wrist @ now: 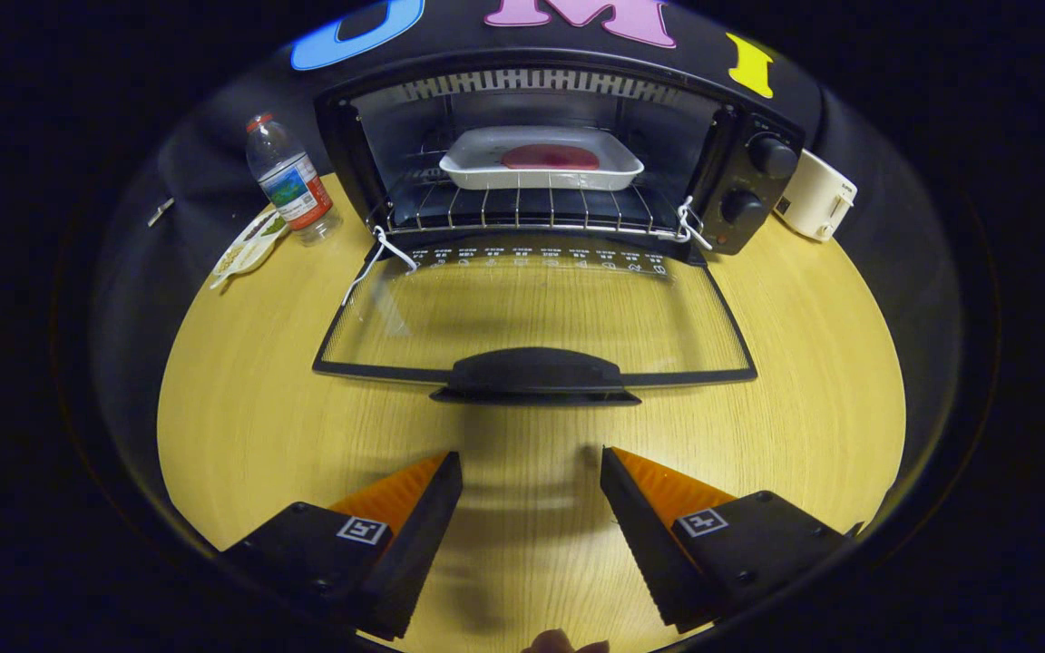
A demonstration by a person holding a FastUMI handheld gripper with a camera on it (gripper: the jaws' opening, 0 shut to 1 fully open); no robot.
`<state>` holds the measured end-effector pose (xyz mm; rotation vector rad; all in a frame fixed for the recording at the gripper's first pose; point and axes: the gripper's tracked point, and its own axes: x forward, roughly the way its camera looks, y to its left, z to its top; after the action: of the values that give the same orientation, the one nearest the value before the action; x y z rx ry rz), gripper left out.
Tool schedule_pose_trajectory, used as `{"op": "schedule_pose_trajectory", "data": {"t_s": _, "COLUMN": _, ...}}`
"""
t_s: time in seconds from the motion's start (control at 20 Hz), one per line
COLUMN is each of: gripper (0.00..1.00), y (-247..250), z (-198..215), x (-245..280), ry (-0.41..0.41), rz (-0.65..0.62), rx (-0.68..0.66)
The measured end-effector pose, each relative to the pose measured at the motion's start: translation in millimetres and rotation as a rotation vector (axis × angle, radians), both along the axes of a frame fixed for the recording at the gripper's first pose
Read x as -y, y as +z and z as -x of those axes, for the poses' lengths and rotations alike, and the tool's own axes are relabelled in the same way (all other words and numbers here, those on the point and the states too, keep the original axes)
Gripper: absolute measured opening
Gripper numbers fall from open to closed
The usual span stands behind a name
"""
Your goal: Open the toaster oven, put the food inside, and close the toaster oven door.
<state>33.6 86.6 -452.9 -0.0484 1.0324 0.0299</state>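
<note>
The black toaster oven (749,181) stands at the back of the wooden table with its glass door (536,313) folded down flat toward me. On the wire rack (522,210) inside rests a white tray (477,168) holding a dark red piece of food (550,157). The door's black handle (533,374) lies just ahead of my fingers. My gripper (532,467) hovers over the table in front of the handle, open, with nothing between its orange-and-black fingers (423,508).
A water bottle (291,181) and a flat food wrapper (249,247) sit left of the oven. A white appliance (817,195) stands to its right. Bare wooden tabletop (241,417) stretches on both sides of the open door.
</note>
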Motion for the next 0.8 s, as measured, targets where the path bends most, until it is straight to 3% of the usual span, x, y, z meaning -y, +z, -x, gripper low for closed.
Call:
{"op": "schedule_pose_trajectory", "data": {"t_s": 0.35, "gripper": 1.00, "y": -4, "z": -23, "x": -9, "ry": -0.084, "rz": -0.015, "rx": -0.003}}
{"op": "schedule_pose_trajectory", "data": {"t_s": 0.8, "gripper": 1.00, "y": 31, "z": -19, "x": -9, "ry": -0.065, "rz": -0.051, "rx": 0.104}}
